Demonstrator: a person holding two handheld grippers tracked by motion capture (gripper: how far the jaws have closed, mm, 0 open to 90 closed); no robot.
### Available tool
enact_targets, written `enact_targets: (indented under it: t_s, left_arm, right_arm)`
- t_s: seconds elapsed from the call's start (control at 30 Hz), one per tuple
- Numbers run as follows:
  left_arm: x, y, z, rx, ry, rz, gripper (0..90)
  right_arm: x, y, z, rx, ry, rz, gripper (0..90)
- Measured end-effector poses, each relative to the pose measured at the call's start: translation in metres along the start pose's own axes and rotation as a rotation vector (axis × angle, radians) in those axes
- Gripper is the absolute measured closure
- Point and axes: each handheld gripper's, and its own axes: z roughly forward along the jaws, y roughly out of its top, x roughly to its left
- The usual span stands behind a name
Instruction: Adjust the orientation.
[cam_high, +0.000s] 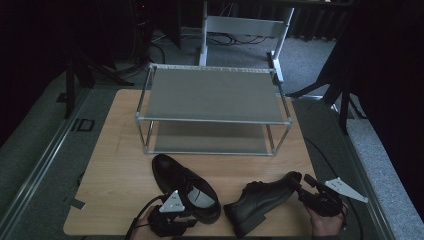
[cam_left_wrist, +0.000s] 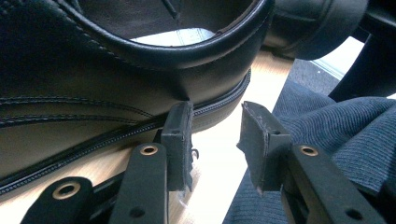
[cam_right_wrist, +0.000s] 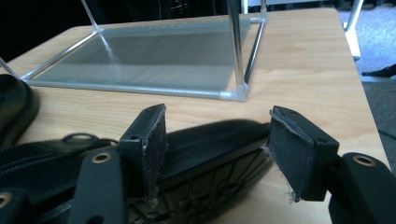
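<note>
Nearest me on the wooden table (cam_high: 120, 165): left tool (cam_high: 192, 223), jaws apart, beside the upright shoe's (cam_high: 185, 186) heel; right tool (cam_high: 299, 191), jaws apart, astride the tipped shoe (cam_high: 260, 197), whose sole my right gripper view reveals; beyond, two-tier rack (cam_high: 212, 95); grey carpet (cam_high: 35, 150) around

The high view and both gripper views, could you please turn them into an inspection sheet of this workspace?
Surface: wooden tabletop, bare at the left.
Job's things: left shoe upright; right shoe tipped, sole showing; two-tier shoe rack with no shoes on it.
Clutter: nothing seen.
Grippers: left tongs open, one pad at the left shoe's heel; right tongs open astride the right shoe's toe.
Cables: one trails from the left tongs.
Surroundings: grey carpet, dark stands.
</note>
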Motion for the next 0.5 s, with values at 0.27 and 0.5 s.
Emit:
enact_targets:
  t_s: [0.27, 0.5]
  left_arm:
    - [0.000, 0.000, 0.003, 0.017, 0.000, 0.002, 64.2]
    - [0.002, -0.003, 0.002, 0.022, 0.005, -0.005, 64.1]
  right_arm:
    - [-0.019, -0.014, -0.024, 0.027, 0.080, 0.100, 44.6]
    - [-0.032, -0.023, -0.036, 0.069, 0.071, 0.104, 57.1]
